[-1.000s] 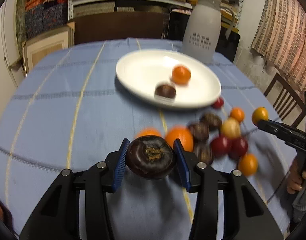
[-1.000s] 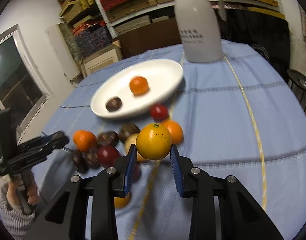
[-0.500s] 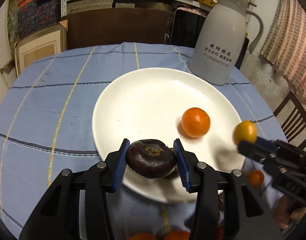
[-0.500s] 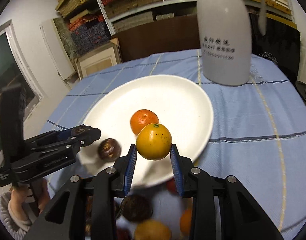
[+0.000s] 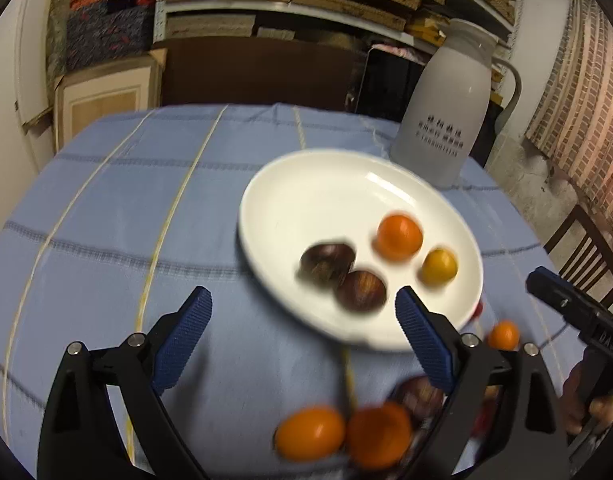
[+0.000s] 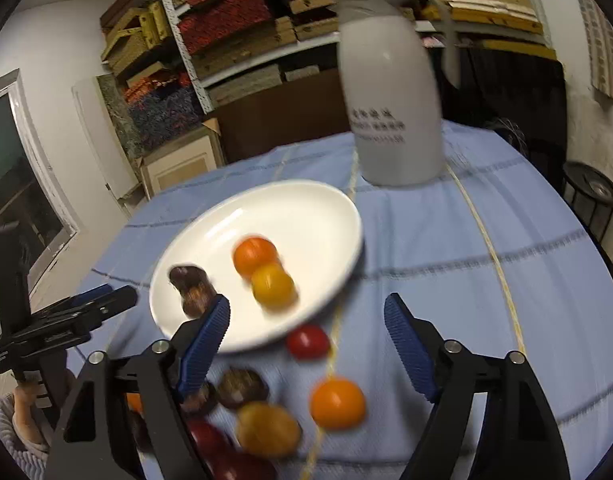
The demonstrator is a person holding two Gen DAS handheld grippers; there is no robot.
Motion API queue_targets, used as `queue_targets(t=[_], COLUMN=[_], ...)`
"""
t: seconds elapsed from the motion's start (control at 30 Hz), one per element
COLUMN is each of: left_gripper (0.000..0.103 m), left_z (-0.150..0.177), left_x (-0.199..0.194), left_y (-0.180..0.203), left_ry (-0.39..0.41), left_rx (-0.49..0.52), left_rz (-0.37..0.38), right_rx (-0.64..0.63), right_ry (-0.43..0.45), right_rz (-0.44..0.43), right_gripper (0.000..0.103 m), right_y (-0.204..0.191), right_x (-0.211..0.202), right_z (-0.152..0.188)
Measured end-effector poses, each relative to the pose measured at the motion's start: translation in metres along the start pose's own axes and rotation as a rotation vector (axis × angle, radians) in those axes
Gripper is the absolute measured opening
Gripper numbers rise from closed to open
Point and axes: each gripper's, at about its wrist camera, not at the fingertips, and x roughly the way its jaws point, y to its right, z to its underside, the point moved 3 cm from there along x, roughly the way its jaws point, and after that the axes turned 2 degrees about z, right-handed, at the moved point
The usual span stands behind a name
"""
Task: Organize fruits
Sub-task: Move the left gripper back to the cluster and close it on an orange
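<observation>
A white plate (image 5: 334,200) on the blue tablecloth holds two dark brown fruits (image 5: 326,262), an orange (image 5: 399,237) and a yellow fruit (image 5: 439,266). My left gripper (image 5: 302,308) hovers at the plate's near rim, its jaws opening wide with nothing between them. In the right wrist view the same plate (image 6: 306,216) carries the yellow fruit (image 6: 273,285) against the orange (image 6: 255,255). My right gripper (image 6: 306,312) stands just short of the rim, jaws opening and empty. Each gripper shows at the edge of the other's view, the left gripper (image 6: 114,298) and the right gripper (image 5: 554,292).
Loose fruits lie on the cloth in front of the plate: a red one (image 6: 307,341), an orange one (image 6: 337,402), a yellowish one (image 6: 268,428) and dark ones (image 6: 242,387). A white jug (image 5: 446,108) stands behind the plate. A wooden chair (image 5: 582,248) is at the right.
Both grippers carried their fruit over the plate, let go and drew back. The dark fruit and the yellow fruit now lie on the plate, and both pairs of jaws stand wide.
</observation>
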Motion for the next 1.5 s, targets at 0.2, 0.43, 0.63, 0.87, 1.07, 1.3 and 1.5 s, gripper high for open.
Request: queue_targets(t=[0.2, 0.43, 0.63, 0.87, 1.07, 1.3, 1.5], left_gripper=[0.093, 0.098, 0.098, 0.099, 0.099, 0.098, 0.098], left_z=[0.042, 0.062, 0.064, 0.067, 0.06, 0.059, 0.063], left_x=[-0.018, -0.031, -0.034, -0.017, -0.03, -0.038, -0.023], left_y=[-0.015, -0.033, -0.028, -0.028, -0.058, -0.056, -0.024], left_ry=[-0.031, -0.041, -0.043, -0.11, -0.057, -0.03, -0.069], left_rx=[-0.019, -0.068, -0.059, -0.041, -0.137, -0.138, 0.003], left_rz=[-0.064, -0.079, -0.045, -0.07, -0.114, -0.06, -0.094], right_rx=[0.084, 0.178, 0.196, 0.19, 0.2, 0.197, 0.183], right_ry=[-0.001, -0.013, -0.042, -0.05, -0.043, -0.034, -0.037], right_rz=[0.007, 0.004, 0.005, 0.009, 0.008, 0.01, 0.02], right_gripper=[0.098, 0.099, 0.099, 0.099, 0.099, 0.099, 0.099], right_y=[0.025, 0.046, 0.049, 0.048, 0.05, 0.05, 0.048], right_x=[-0.021, -0.028, -0.026, -0.026, -0.027, -0.028, -0.028], right_z=[0.019, 0.029, 0.035, 0.037, 0.036, 0.035, 0.036])
